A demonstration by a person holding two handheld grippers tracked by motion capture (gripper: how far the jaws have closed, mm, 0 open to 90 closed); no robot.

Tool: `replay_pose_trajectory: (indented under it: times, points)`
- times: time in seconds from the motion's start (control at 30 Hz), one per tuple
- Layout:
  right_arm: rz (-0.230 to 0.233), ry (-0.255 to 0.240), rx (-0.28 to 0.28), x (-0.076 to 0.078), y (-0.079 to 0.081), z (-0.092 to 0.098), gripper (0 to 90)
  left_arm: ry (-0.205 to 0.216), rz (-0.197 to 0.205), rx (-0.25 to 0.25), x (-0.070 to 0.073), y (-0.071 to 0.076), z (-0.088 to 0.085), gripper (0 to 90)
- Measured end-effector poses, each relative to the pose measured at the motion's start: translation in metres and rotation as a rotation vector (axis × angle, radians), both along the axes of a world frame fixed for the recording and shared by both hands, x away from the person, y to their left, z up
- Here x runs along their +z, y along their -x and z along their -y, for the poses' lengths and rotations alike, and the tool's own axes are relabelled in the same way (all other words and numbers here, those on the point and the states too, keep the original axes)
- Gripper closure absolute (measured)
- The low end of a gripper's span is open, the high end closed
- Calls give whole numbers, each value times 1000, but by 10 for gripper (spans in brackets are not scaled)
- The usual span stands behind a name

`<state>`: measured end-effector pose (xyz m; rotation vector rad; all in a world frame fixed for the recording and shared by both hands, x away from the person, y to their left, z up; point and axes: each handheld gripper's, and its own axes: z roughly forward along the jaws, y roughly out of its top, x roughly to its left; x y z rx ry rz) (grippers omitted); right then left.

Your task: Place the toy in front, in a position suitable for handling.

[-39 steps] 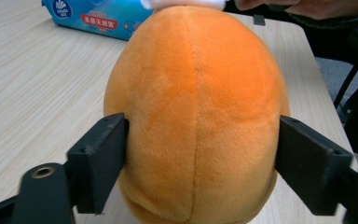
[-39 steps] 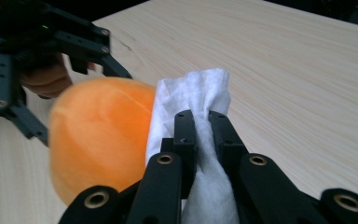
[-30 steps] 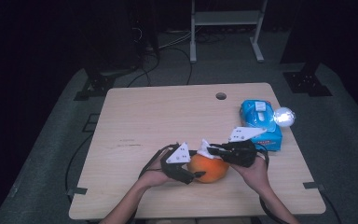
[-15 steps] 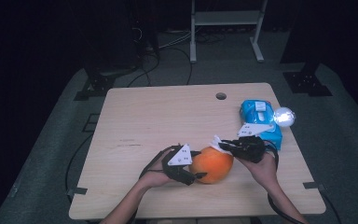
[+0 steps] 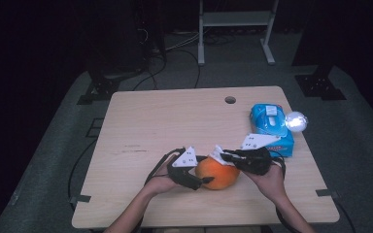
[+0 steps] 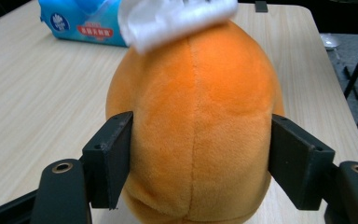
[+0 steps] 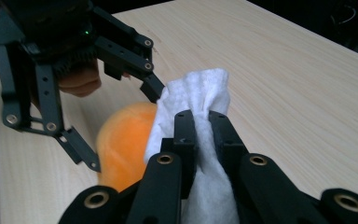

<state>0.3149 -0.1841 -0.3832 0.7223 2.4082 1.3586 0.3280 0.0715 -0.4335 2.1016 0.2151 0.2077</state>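
An orange plush toy [image 5: 217, 174] lies on the table near the front edge. My left gripper [image 5: 203, 170] is shut on it, its two black pads pressed into the plush's [image 6: 196, 116] sides; the jaws have just eased open a little, still on the plush. My right gripper [image 5: 223, 155] comes in from the right, shut on a white tissue [image 5: 218, 153]. In the right gripper view the tissue [image 7: 196, 88] is bunched between the jaws and rests on top of the plush [image 7: 121, 140], close to the left gripper [image 7: 123, 130]. The tissue [image 6: 168, 18] drapes over the plush's far end.
A blue tissue pack [image 5: 271, 128] lies at the table's right side, just behind my right hand, with a glowing white ball [image 5: 296, 121] beside it. A round hole [image 5: 230, 100] sits in the tabletop's far edge. A metal rack [image 5: 233, 19] stands on the floor behind.
My right gripper with the tissue drew to the right off the plush, then came back left onto its top. The left gripper and plush stayed put.
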Motion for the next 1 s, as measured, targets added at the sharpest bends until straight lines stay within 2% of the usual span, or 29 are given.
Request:
replay_pose_trajectory:
  times: [0.07, 0.23, 0.27, 0.33, 0.47, 0.57, 0.7, 0.77, 0.83, 0.87, 0.93, 1.0]
  points:
    - [-19, -19, -21, -4, -6, 8, 820, 10, -20, 8, -1, -2, -3, 282]
    - [-73, -39, -129, -21, -23, 41, 820, 32, -61, 23, -4, -8, -10, 282]
    - [-94, -52, -143, -25, -25, 47, 820, 37, -65, 22, -4, -9, -10, 282]
    - [-109, -60, -149, -27, -25, 51, 821, 42, -73, 21, -4, -10, -9, 279]
    - [-82, -56, -117, -20, -20, 41, 821, 47, -73, 28, -4, -9, -8, 274]
    - [-69, -69, -75, -13, -15, 28, 821, 49, -66, 32, -2, -8, -5, 276]
    - [-38, -59, -22, -5, -8, 9, 821, 43, -55, 42, 1, -4, 1, 279]
    - [-32, -63, 2, -2, -5, 0, 820, 47, -65, 42, 4, -3, 3, 280]
    - [-24, -61, 26, 0, -1, -8, 819, 36, -50, 45, 7, 0, 7, 285]
    - [-14, -50, 30, 1, 0, -10, 819, 29, -42, 42, 7, 0, 8, 285]
    - [10, -19, 24, 2, 2, -11, 819, 52, -49, 42, 5, -1, 7, 285]
    - [5, -25, 8, 1, -1, -5, 819, 69, -50, 39, 3, -3, 5, 273]
